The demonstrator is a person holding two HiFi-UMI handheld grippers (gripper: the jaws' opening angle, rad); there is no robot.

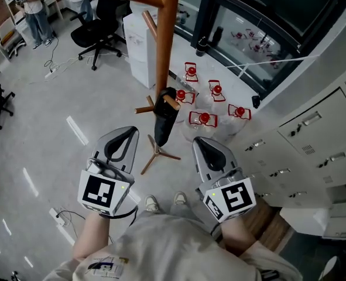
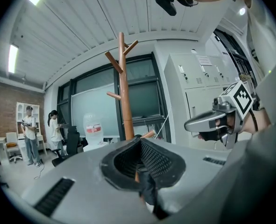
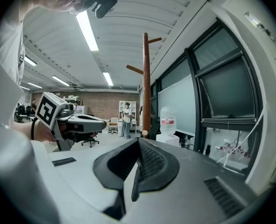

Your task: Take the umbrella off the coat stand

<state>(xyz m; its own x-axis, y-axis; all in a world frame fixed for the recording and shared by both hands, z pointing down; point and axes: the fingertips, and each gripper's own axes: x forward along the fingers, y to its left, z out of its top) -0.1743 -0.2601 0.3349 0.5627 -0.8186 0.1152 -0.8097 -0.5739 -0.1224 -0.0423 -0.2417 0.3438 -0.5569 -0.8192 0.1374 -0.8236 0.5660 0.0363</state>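
the person's pale shirt (image 1: pixel 161 247) fills the bottom of the head view, and just above it i see both marker cubes and the two grippers held out side by side, pointing at the coat stand (image 1: pixel 168 40). the left gripper (image 1: pixel 124 134) has its jaws closed together; in its own view the dark pads (image 2: pixel 149 158) meet with nothing gripped between them. the right gripper (image 1: pixel 203 143) is the same, and in its own view the right gripper (image 3: pixel 137 164) shows its jaws pressed shut and empty. each gripper view also catches the other tool off to one side, level with it.

the umbrella (image 1: pixel 164 122) is black and folded, hanging low on the wooden stand from a short peg (image 1: pixel 171 103), its tip pointing down toward the stand's feet (image 1: pixel 159 153). in the head view it sits between the two grippers and ahead of them, apart from both. the stand's pole rises straight ahead in the left gripper view (image 2: pixel 124 92) and in the right gripper view (image 3: pixel 146 83).

behind the stand, clear jugs with red handles (image 1: pixel 203 119) are clustered on the floor near a dark window frame. grey lockers (image 1: pixel 313 139) stand on the right, a black office chair (image 1: pixel 99 34) at upper left, and the person's shoes (image 1: pixel 152 202) show on the pale floor.
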